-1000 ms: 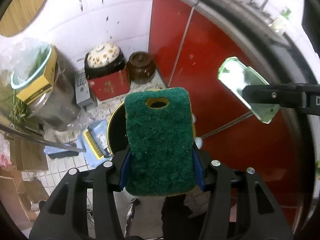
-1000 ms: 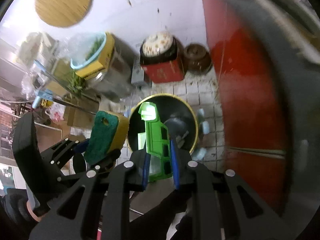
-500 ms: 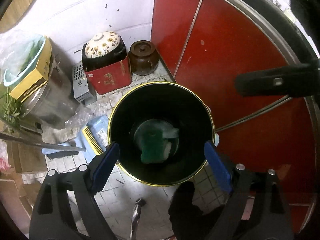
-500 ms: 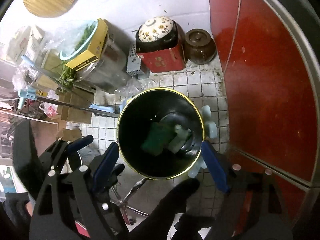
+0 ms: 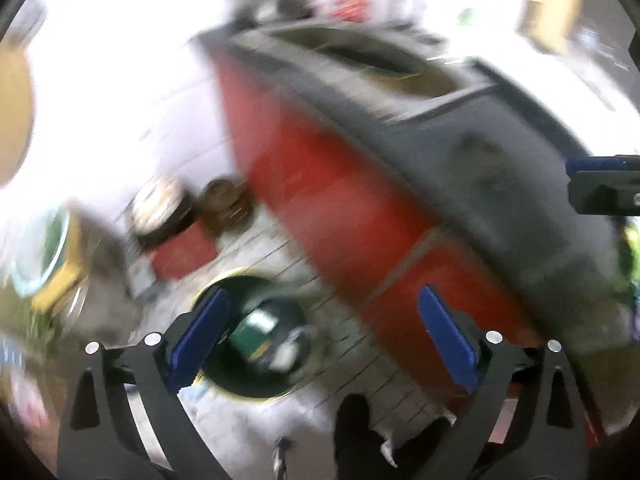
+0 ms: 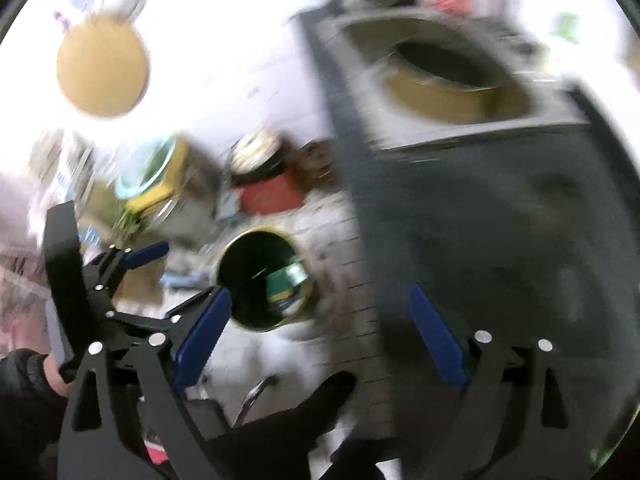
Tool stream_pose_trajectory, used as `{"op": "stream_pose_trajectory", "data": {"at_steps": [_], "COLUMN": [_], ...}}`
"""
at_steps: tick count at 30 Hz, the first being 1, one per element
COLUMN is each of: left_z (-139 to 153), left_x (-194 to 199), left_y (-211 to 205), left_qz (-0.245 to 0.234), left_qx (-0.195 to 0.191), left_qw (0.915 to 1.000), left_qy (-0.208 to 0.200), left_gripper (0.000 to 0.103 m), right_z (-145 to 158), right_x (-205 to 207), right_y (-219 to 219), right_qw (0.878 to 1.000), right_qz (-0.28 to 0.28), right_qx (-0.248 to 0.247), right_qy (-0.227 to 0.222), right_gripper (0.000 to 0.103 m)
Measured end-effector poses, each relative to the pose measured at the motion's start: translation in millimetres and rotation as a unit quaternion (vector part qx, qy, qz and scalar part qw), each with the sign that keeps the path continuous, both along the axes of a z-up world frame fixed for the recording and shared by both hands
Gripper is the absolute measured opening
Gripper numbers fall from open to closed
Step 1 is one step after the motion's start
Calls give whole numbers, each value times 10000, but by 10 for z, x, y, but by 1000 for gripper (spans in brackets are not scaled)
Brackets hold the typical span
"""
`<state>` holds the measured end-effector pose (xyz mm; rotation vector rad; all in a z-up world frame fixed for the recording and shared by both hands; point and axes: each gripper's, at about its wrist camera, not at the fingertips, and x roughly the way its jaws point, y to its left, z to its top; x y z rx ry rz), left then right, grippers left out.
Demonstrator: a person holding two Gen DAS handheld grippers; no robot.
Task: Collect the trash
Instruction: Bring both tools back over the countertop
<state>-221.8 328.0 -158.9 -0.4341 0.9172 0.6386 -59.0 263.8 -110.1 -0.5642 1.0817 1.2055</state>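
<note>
Holding both hand-held grippers, left (image 5: 322,334) and right (image 6: 320,330), with fingers wide apart and empty. Everything's smeared with blur; the green trash (image 6: 286,284) sits inside the black bin (image 6: 240,276) on the floor, details unreadable.

One black bin (image 6: 260,280) stands on the tiled floor, with one green sponge (image 6: 286,282) inside it. Two jars (image 6: 256,156) sit against the wall; blur hides the rest.

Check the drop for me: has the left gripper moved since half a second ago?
Yes. The open left gripper has pulled up and away: the black bin on the floor looks smaller and sits lower left, with more of the red cabinet showing.
</note>
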Motion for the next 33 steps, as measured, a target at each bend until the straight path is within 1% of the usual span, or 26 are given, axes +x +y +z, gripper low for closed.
{"op": "stream_pose_trajectory", "data": {"at_steps": [1, 3, 4, 5, 6, 7, 8, 9, 10, 11, 12, 14, 15, 16, 17, 20, 21, 22, 24, 26, 29, 33], "left_z": [146, 330, 435, 517, 625, 681, 746, 790, 852, 888, 930, 945, 959, 971, 979, 994, 988, 983, 966, 949, 920, 872], "left_x": [233, 585, 817, 1006, 1266, 1411, 1597, 1738, 1916, 2022, 2164, 2342, 2389, 2438, 2481, 2580, 2610, 2616, 2639, 2674, 2749, 2836], "left_y": [-151, -416, -602, -773, -1022, -1179, -1391, -1558, -1792, -1965, -2204, -2582, -2714, -2908, -3074, -3426, -3547, -3635, -3750, -3832, -3920, -3947], "left_qz": [-323, -835, -1187, -1484, -1910, -2142, -2443, -2666, -2978, -3200, -3482, -3848, -3979, -4162, -4317, -4625, -4731, -4792, -4878, -4921, -4894, -4757], "left_qx": [-26, -46, -50, -34, -9, 7, 21, 12, -25, -48, -56, -25, -20, -10, -2, 28, 30, 35, 65, 96, 36, -85], "left_qw": [9994, 9960, 9922, 9879, 9802, 9752, 9678, 9618, 9524, 9449, 9348, 9209, 9154, 9074, 9002, 8853, 8799, 8768, 8722, 8699, 8717, 8794], "left_qy": [-133, -299, -380, -446, -524, -560, -598, -615, -648, -685, -702, -625, -606, -589, -578, -477, -432, -411, -358, -303, -242, -162], "left_gripper": [93, 94, 94, 94, 94, 94, 94, 94, 94, 94, 94, 94, 94, 94, 94, 94, 94, 94, 94, 94, 94, 94], "right_z": [167, 358, 443, 563, 627, 697, 786, 840, 888, 924, 950, 992, 1006, 1016, 1006, 972, 959, 948, 921, 886, 861, 779], "right_x": [168, 396, 499, 641, 717, 803, 911, 972, 1053, 1113, 1144, 1158, 1172, 1160, 1120, 1016, 994, 966, 929, 940, 976, 1135], "right_y": [-306, -748, -993, -1360, -1586, -1840, -2181, -2426, -2699, -3047, -3259, -3787, -4029, -4297, -4455, -4963, -5094, -5170, -5351, -5430, -5456, -5457], "right_qw": [9993, 9957, 9924, 9860, 9812, 9747, 9648, 9569, 9483, 9359, 9272, 9037, 8933, 8806, 8728, 8515, 8475, 8448, 8412, 8418, 8469, 8583], "right_qz": [-336, -845, -1120, -1529, -1773, -2062, -2448, -2722, -2995, -3352, -3577, -4116, -4334, -4585, -4730, -5101, -5171, -5214, -5274, -5269, -5191, -5011], "right_qx": [94, 170, 202, 254, 274, 279, 271, 280, 305, 335, 348, 386, 397, 412, 413, 446, 475, 488, 496, 514, 527, 512], "right_qy": [-149, -353, -462, -616, -708, -811, -925, -974, -1000, -1034, -1057, -1110, -1121, -1124, -1129, -1130, -1104, -1097, -1085, -1052, -1024, -980], "right_gripper": [89, 89, 89, 89, 89, 89, 89, 89, 89, 89, 89, 89, 89, 89, 89, 89, 89, 89, 89, 89, 89, 89]}}
